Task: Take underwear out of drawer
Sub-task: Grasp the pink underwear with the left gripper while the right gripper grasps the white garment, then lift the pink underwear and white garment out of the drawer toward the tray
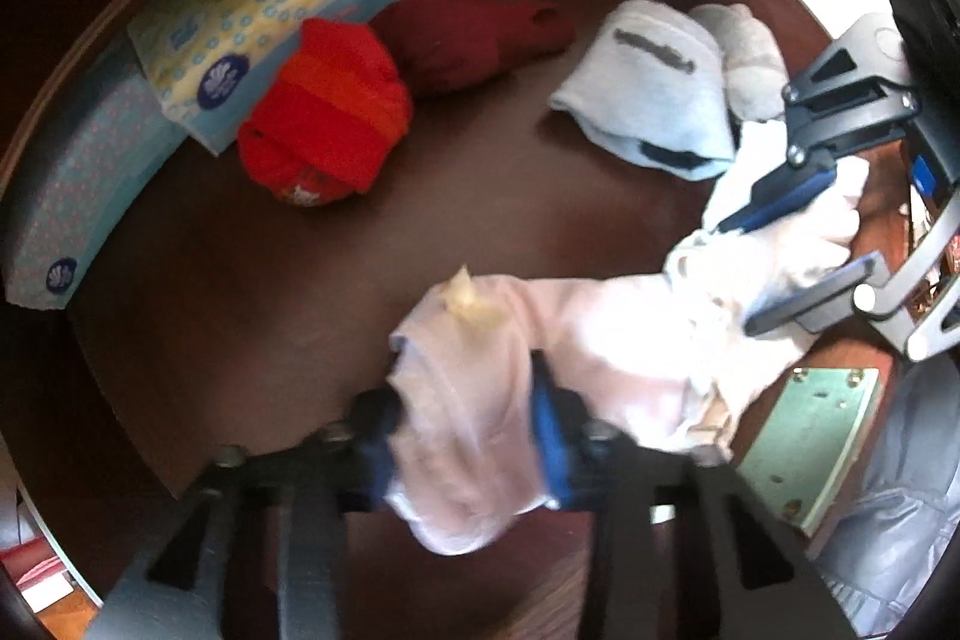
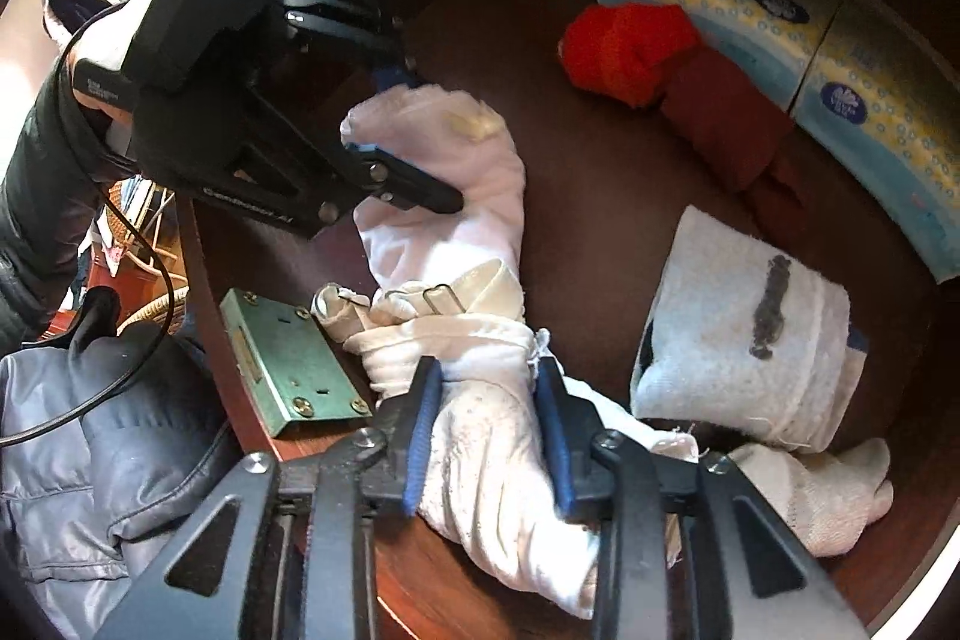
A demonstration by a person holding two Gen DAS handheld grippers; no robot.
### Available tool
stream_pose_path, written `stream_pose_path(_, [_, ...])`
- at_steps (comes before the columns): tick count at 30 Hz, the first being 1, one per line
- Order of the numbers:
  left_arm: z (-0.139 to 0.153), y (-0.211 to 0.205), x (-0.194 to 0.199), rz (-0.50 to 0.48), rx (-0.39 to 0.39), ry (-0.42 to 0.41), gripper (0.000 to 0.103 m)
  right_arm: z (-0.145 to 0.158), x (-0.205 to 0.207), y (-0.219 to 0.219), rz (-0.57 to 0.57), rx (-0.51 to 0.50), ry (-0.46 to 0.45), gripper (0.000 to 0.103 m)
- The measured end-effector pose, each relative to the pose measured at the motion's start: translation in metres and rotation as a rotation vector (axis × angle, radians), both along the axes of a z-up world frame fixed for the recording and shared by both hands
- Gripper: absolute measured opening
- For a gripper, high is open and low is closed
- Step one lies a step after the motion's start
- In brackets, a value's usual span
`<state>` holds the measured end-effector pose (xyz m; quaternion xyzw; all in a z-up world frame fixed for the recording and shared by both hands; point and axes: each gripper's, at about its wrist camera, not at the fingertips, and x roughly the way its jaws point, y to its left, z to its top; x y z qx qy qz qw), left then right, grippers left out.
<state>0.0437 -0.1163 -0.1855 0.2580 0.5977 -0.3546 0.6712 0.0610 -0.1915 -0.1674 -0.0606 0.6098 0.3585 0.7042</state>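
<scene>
2 grippers are sharing 1 piece of pale underwear (image 1: 600,334), which is lying stretched between them low over the front of the drawer (image 1: 270,280), its long axis running from one set of fingers to the other. Seen from the left wrist, the left gripper (image 1: 462,436) is pointing down with its blue-padded fingers (image 1: 549,448) pressing in on the bunched pink-white end. To the right, the right gripper (image 1: 798,262) is pinching the whiter, gathered end near the drawer's front edge, beside a green metal lock plate (image 1: 816,436). Neither hand looks nearer; each is already clamping its own end, so a clean lift seems to depend on both rising together.

The cloth is looking thin, soft and limp, creasing wherever it is squeezed, with a cream elastic band (image 2: 486,292) and small wire clasps (image 2: 441,298) showing in the right wrist view. Further right a folded light-blue towelling piece (image 2: 744,334) is lying flat. Behind, a red roll (image 1: 324,130) and a dark red roll (image 1: 474,40) are sitting against patterned tissue packs (image 1: 288,4) along the back wall.
</scene>
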Motion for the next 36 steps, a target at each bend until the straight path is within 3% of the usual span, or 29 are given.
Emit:
stream_pose_path(5, [0.003,-0.015,-0.02,-0.025,0.023,-0.084,0.024,0.013,-0.015,0.003,-0.015,0.008,-0.054,0.024])
stream_pose_path(10, [0.017,-0.015,-0.032,0.005,-0.021,-0.132,0.023,0.021,-0.028,-0.003,-0.042,0.016,-0.108,0.02])
stream_pose_path(28, [0.044,0.001,-0.049,0.14,-0.097,-0.35,0.023,0.038,-0.061,-0.028,-0.14,0.095,-0.216,0.018])
stream_pose_path(36, [0.063,0.027,-0.049,0.203,-0.16,-0.425,0.023,0.05,-0.071,-0.043,-0.211,0.166,-0.261,0.018])
